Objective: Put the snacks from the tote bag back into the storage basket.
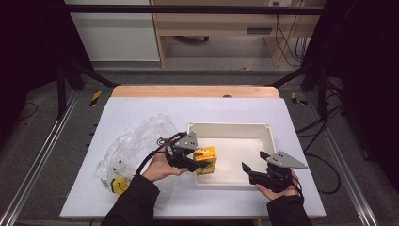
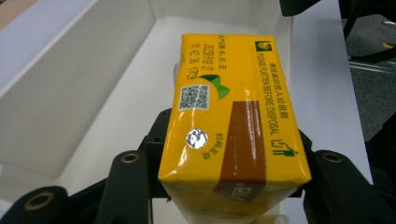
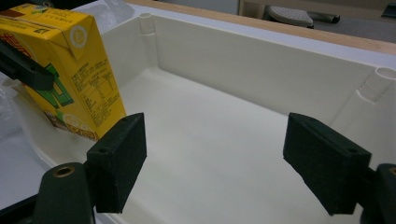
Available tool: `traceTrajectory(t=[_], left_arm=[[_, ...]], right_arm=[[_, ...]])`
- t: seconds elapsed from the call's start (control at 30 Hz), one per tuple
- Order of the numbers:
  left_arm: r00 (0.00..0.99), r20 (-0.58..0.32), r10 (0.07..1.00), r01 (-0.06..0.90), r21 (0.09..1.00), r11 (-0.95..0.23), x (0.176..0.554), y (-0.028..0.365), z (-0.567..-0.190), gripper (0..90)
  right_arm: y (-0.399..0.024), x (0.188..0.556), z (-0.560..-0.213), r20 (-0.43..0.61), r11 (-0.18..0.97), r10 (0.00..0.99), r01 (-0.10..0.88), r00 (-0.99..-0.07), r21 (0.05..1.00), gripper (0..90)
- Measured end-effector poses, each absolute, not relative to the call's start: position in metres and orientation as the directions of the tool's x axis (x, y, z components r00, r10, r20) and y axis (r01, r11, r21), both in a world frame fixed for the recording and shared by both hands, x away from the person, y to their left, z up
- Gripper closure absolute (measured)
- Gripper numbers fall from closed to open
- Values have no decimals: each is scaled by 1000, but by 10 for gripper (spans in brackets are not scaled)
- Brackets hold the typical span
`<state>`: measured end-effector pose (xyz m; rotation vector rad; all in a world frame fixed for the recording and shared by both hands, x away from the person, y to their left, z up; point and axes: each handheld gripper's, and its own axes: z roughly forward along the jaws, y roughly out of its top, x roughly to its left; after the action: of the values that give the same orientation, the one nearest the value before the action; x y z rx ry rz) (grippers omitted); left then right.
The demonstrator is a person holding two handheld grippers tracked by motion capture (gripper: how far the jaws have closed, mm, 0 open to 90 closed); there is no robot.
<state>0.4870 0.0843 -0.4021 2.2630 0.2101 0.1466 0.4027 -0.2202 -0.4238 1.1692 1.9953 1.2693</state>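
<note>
Reading "PLEASE FLATTEN BEFORE DISPOSAL" in green along the top of the yellow carton (image 2: 233,116), beside a small green logo at the far corner. Showing rows of Chinese characters next to it, a printed date code too blurred to make out, a QR code with a green leaf mark above it, a silver foil straw seal, and a brown band running the length of the top. Carrying fine print and green graphics on the side panel in the right gripper view (image 3: 70,70), too small to read.

Sitting clamped in the left gripper (image 1: 190,157), jaws pressing on both sides of the carton, carton tipped slightly. Hanging over the near left corner of the white tray (image 1: 268,136), inside its wall, lower edge close to the tray floor; touching or not, impossible to tell.

Standing wide apart and gripping nothing, the right gripper (image 1: 251,170), at the tray's near edge with pads (image 3: 119,158) aimed across the bare tray floor. Lying well to the left of those pads, the carton, apart from them.

Resting on the table (image 1: 141,106) to the left of the tray, a crumpled clear bag (image 1: 136,146) with a yellow item (image 1: 120,185) at its near end.
</note>
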Motion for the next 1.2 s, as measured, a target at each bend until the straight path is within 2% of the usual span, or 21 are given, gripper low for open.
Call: traceTrajectory(t=[0.63, 1.2], left_arm=[[982, 24, 187, 104, 759, -643, 492, 80, -419, 507], [988, 21, 153, 79, 781, -620, 487, 71, -417, 508]], right_arm=[[-220, 404, -427, 35, 203, 860, 404, -508, 892, 216], [-221, 404, -426, 38, 198, 861, 403, -507, 893, 216]])
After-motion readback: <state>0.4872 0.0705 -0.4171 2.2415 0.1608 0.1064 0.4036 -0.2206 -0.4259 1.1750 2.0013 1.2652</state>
